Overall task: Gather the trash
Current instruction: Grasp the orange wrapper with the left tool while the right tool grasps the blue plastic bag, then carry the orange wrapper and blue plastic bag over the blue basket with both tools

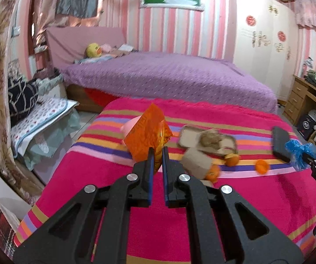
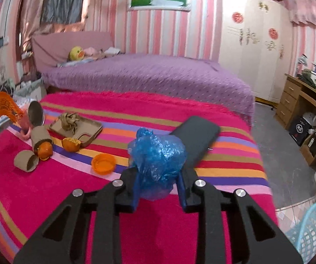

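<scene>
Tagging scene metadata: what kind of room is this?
A home bedroom, most likely: a bed with a purple bedspread, a plush duck at its headboard, a white wardrobe, and a wooden desk.

Near blanket (image 2: 179, 114): magenta, striped orange, purple, pink, tan. Far bedspread (image 1: 168, 77): purple, pale flecks. Wrapper (image 1: 147, 134): translucent orange. Crumpled bag (image 2: 158, 160): blue. Peels (image 2: 103, 162): orange. Basket (image 2: 311, 231), near right: light blue lattice. Walls (image 1: 179, 33): pink-white stripes.

The left gripper (image 1: 158, 151) is raised, its two fingers almost together and pinching something thin. Far to its right, the right gripper (image 2: 158, 171) has its fingers wider apart, clamped around a soft bundle.
</scene>
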{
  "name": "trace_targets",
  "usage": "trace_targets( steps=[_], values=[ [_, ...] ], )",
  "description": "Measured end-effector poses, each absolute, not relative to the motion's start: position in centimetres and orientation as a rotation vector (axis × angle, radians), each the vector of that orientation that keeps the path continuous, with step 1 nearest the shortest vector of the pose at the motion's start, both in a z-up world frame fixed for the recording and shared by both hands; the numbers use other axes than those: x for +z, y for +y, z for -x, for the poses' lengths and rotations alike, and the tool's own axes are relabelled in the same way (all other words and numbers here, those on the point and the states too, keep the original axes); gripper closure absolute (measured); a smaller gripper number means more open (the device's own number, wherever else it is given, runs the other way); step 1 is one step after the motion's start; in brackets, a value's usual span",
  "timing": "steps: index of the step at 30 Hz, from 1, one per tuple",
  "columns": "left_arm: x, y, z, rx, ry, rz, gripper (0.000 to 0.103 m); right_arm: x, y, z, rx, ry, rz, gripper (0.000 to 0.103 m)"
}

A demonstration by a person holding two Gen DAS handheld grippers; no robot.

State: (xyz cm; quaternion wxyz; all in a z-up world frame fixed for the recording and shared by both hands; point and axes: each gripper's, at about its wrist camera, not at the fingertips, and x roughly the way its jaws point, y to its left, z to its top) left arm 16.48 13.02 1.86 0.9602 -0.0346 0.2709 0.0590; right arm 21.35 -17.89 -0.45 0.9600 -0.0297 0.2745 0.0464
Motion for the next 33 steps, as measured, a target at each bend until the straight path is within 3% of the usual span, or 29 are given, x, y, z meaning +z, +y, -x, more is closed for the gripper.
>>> trace_targets(
  steps=[10, 33],
  values=[
    [2.6, 4.1, -14.3, -0.05, 0.526, 0.032, 0.098, 0.6, -24.1, -14.7, 0.011, 0.518, 0.05, 0.075],
    [0.2, -12.0, -13.6, -0.204, 0.575, -0.043, 0.098, 0.6, -37.5, -10.6, -0.11, 0.508, -0.008, 0.075]
  ],
)
